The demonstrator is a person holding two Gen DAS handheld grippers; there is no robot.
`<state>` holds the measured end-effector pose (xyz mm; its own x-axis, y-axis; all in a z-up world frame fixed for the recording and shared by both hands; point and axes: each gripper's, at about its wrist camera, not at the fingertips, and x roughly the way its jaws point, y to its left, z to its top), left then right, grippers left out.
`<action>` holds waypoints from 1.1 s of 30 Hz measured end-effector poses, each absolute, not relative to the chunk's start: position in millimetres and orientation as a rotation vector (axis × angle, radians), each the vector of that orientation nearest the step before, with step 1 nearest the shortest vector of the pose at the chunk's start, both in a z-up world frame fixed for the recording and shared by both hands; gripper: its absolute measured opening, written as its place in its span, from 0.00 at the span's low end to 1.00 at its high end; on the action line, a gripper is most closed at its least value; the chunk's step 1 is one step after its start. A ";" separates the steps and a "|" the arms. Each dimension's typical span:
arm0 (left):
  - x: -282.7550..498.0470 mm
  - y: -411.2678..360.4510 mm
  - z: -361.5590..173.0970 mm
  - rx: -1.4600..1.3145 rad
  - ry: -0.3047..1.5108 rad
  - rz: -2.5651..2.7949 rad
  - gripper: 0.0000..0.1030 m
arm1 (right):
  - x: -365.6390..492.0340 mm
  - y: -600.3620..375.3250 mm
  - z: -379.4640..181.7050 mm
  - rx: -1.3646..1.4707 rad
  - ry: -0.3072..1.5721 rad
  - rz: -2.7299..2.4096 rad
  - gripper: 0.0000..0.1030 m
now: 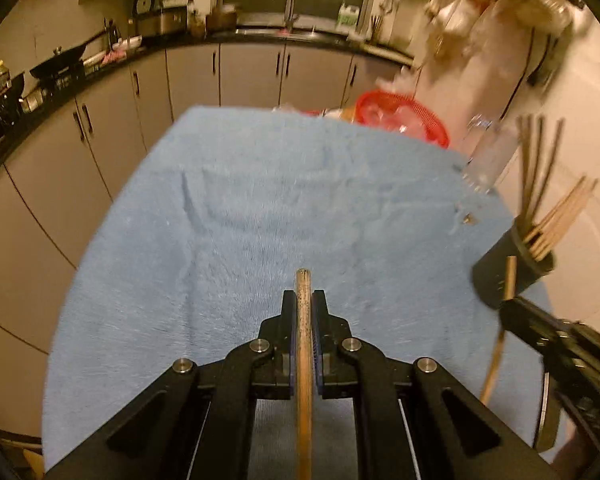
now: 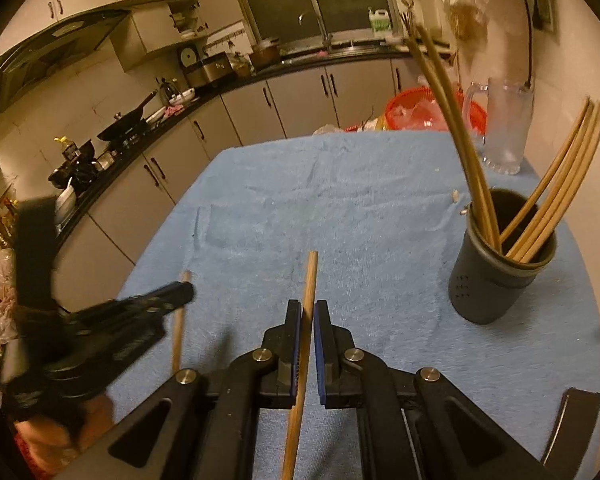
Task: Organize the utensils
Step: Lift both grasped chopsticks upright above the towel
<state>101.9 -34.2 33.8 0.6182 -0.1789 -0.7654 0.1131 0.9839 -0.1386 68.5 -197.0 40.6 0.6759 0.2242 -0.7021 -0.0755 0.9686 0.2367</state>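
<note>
Left wrist view: a blue towel (image 1: 240, 208) covers the tabletop in a dim kitchen with grey cabinets (image 1: 188, 76) and a dark counter. The left gripper (image 1: 304, 300) clamps a chopstick (image 1: 303, 360); the right gripper (image 2: 308, 312) pinches another chopstick (image 2: 306, 320). A black holder (image 2: 496, 276) with chopsticks stands near the towel's right edge, a glass mug (image 2: 504, 128) and red basket (image 2: 424, 112) at the far edge.

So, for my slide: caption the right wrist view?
Right tool grips a chopstick above the blue towel, near the dark holder.
</note>
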 end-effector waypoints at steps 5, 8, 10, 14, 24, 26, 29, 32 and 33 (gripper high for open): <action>90.6 -29.5 56.5 -0.084 0.837 -0.192 0.07 | 55.1 -189.7 57.2 0.158 0.760 0.165 0.06; 86.4 -25.6 60.8 -0.089 0.823 -0.201 0.07 | 48.9 -185.9 64.7 0.142 0.739 0.168 0.06; 84.2 -25.0 64.0 -0.094 0.816 -0.209 0.07 | 45.7 -185.0 67.8 0.141 0.732 0.171 0.06; 75.4 -24.6 75.4 -0.091 0.789 -0.218 0.07 | 39.5 -184.1 74.9 0.139 0.714 0.175 0.06; 53.6 -21.8 107.8 -0.095 0.705 -0.243 0.07 | 16.9 -191.2 106.9 0.166 0.625 0.200 0.06; 49.9 -22.0 111.9 -0.096 0.691 -0.251 0.07 | 13.1 -193.1 111.3 0.174 0.607 0.203 0.06; 45.2 -21.7 119.0 -0.098 0.670 -0.260 0.07 | 8.3 -195.0 116.9 0.177 0.583 0.203 0.06; 42.9 -22.3 122.2 -0.096 0.659 -0.260 0.07 | 6.0 -194.2 119.6 0.179 0.570 0.205 0.06; 42.4 -22.4 123.2 -0.098 0.656 -0.259 0.07 | 6.6 -194.8 120.1 0.181 0.569 0.204 0.06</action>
